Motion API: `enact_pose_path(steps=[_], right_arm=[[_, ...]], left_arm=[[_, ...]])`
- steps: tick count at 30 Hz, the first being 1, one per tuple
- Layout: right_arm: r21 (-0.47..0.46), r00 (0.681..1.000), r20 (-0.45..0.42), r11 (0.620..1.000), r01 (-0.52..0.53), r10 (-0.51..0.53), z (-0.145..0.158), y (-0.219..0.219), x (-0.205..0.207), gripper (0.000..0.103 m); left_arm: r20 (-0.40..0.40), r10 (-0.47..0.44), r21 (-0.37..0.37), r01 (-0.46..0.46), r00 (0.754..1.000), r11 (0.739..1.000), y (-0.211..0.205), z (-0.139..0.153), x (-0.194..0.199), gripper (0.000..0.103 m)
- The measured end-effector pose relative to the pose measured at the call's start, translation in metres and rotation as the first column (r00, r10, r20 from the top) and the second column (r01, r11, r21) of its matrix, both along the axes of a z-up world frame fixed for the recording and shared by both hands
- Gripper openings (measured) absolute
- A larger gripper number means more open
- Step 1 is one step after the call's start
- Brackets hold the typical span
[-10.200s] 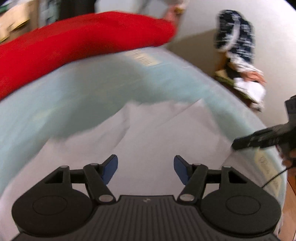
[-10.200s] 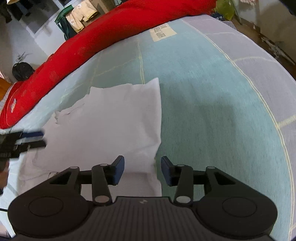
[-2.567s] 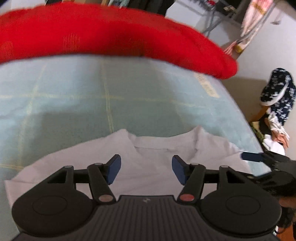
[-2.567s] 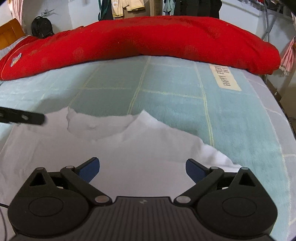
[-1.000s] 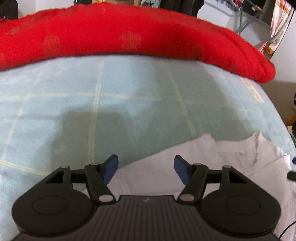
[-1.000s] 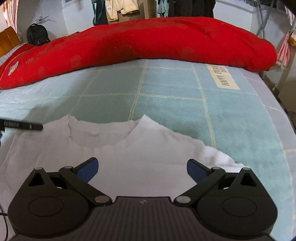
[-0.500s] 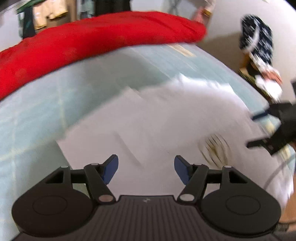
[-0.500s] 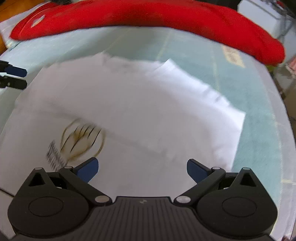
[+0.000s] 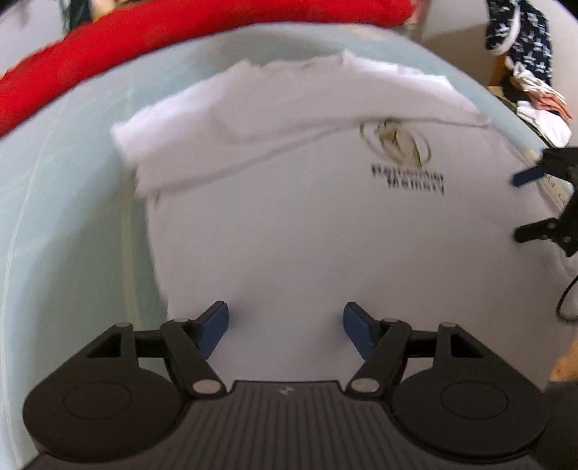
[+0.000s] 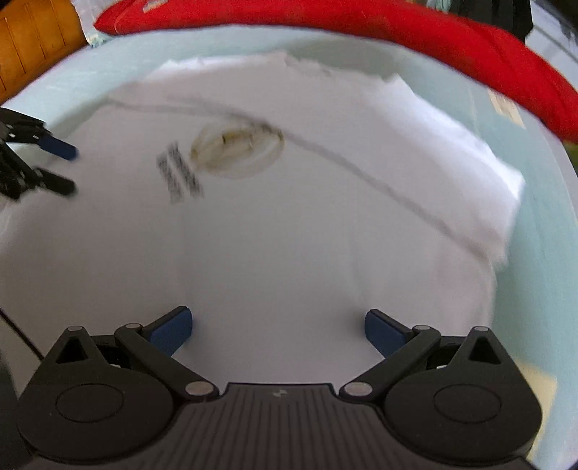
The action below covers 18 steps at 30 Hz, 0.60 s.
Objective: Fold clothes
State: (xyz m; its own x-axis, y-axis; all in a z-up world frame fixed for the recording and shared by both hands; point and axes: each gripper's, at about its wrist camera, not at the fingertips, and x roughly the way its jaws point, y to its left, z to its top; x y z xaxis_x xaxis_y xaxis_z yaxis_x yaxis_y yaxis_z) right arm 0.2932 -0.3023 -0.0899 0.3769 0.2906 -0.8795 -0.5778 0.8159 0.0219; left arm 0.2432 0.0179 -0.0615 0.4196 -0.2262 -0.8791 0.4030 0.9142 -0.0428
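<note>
- White T-shirt [image 9: 307,224] lies spread on the pale green bed sheet [image 9: 72,202]; a gold oval logo with dark lettering [image 9: 401,152] faces up.
- Far end of the shirt is folded back over itself: a band of cloth with a stitched hem line crosses the shirt, its edge just touching the logo in both views.
- Left gripper [image 9: 285,325]: jaws apart at a medium gap and just been opening a little, blue pads [image 9: 213,325] over the near part of the shirt, nothing between them. Contact with the cloth can't be told.
- Right gripper [image 10: 276,327]: jaws spread wide, empty, over the near part of the shirt. In the left wrist view it shows at the right edge, over the shirt's side.
- Red quilt [image 10: 433,32] runs along the far side of the bed, clear of the shirt.
- Pile of dark patterned and white clothes [image 9: 523,50] sits off the bed, far right in the left wrist view.
- Both views are motion-blurred; logo lettering unreadable.
</note>
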Motion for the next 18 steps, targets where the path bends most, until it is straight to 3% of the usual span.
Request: enact_pose_path(steps=[6, 10, 13, 18], right_arm=[[-0.06, 0.995, -0.094, 0.998, 0.031, -0.036, 0.002, -0.033, -0.036, 0.103], [-0.08, 0.998, -0.064, 0.997, -0.01, 0.005, 0.007, -0.031, -0.043, 0.103], [-0.065, 0.999, -0.03, 0.997, -0.047, 0.045, 0.007, -0.02, -0.036, 0.103], [-0.066, 0.995, -0.068, 0.995, -0.074, 0.069, 0.001, -0.029, -0.045, 0.103]], left_arm=[[-0.073, 0.0, 0.073, 0.005, 0.997, 0.997, -0.005, 0.006, -0.037, 0.07], [0.01, -0.114, 0.086, 0.113, 0.993, 0.99, -0.029, 0.017, -0.041, 0.07], [0.025, -0.169, 0.093, 0.166, 0.985, 0.982, -0.043, 0.011, -0.039, 0.07], [-0.053, -0.155, 0.108, 0.16, 0.987, 0.981, -0.043, 0.004, -0.056, 0.072]])
